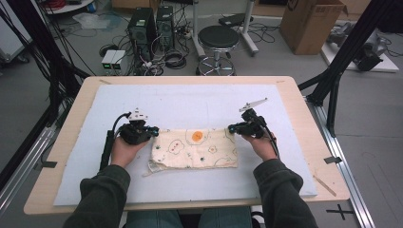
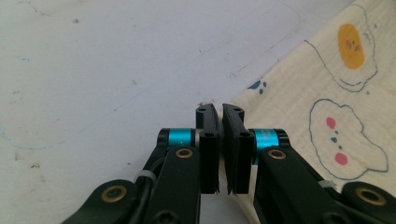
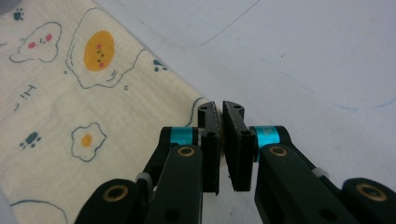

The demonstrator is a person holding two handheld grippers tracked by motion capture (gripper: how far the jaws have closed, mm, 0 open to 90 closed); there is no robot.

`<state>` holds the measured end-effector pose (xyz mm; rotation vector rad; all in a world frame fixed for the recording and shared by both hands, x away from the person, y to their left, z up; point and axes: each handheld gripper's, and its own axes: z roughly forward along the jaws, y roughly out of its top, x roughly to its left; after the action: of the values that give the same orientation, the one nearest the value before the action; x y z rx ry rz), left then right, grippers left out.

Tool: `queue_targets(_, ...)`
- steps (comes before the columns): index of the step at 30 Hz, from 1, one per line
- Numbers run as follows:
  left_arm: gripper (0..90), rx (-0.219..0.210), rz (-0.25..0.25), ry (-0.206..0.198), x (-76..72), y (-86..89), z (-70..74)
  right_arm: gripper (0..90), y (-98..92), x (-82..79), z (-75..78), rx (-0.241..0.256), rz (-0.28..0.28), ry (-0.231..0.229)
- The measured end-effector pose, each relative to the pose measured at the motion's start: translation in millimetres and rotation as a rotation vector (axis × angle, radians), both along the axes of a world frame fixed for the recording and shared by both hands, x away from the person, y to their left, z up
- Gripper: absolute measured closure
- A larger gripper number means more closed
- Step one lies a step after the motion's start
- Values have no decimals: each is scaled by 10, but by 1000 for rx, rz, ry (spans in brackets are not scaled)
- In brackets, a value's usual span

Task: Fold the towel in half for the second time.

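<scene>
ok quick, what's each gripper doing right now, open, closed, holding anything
Left gripper: closed, jaws pinched on the far left corner of the cloth.
Right gripper: closed, jaws pinched on the cloth's far right corner.

Even, soft light; mild blur

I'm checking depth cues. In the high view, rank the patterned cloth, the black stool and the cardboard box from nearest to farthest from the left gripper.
From the left gripper:
1. Patterned cloth, right beside it on the table.
2. Black stool, on the floor beyond the table.
3. Cardboard box, far right on the floor.
</scene>
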<state>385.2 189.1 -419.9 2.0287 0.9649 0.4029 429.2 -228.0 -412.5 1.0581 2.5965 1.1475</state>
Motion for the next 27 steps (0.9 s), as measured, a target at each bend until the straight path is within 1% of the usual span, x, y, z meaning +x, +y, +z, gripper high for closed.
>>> queue_targets(1,850,-11,3,-8,-17,10,14,855,-6,-8,11,8,0,0)
queue_targets(2,850,-8,-2,-14,-27,18,24,855,-9,-32,37,23,5,-20)
queue_targets(4,850,-7,-13,-22,-68,26,37,855,-8,-75,80,39,18,-38)
queue_targets(5,850,-7,-18,-24,-83,28,38,855,-6,-103,105,37,22,-48)
queue_targets(6,849,1,-25,-21,-98,33,43,855,-6,-119,115,37,26,-49)
queue_targets(9,849,-2,-38,-39,-152,8,71,855,-11,-150,120,29,36,-50)
queue_targets(10,849,6,-45,-49,-171,-1,88,855,-17,-161,113,32,37,-60)
queue_targets(14,849,25,-66,-67,-237,-34,110,855,-70,-197,55,59,33,-49)
queue_targets(16,849,18,-69,-73,-273,-26,93,855,-107,-227,19,81,29,-37)
queue_targets(18,849,8,-69,-66,-303,-12,61,855,-124,-251,0,89,33,-32)
queue_targets(22,849,-1,-76,-66,-354,8,28,855,-123,-289,-5,101,47,-35)
queue_targets(23,849,-2,-78,-68,-370,10,30,854,-122,-296,0,102,47,-32)
queue_targets(24,849,-3,-81,-73,-381,17,38,854,-124,-301,6,103,55,-41)
queue_targets(27,849,-11,-85,-82,-417,27,55,854,-134,-327,32,124,60,-46)
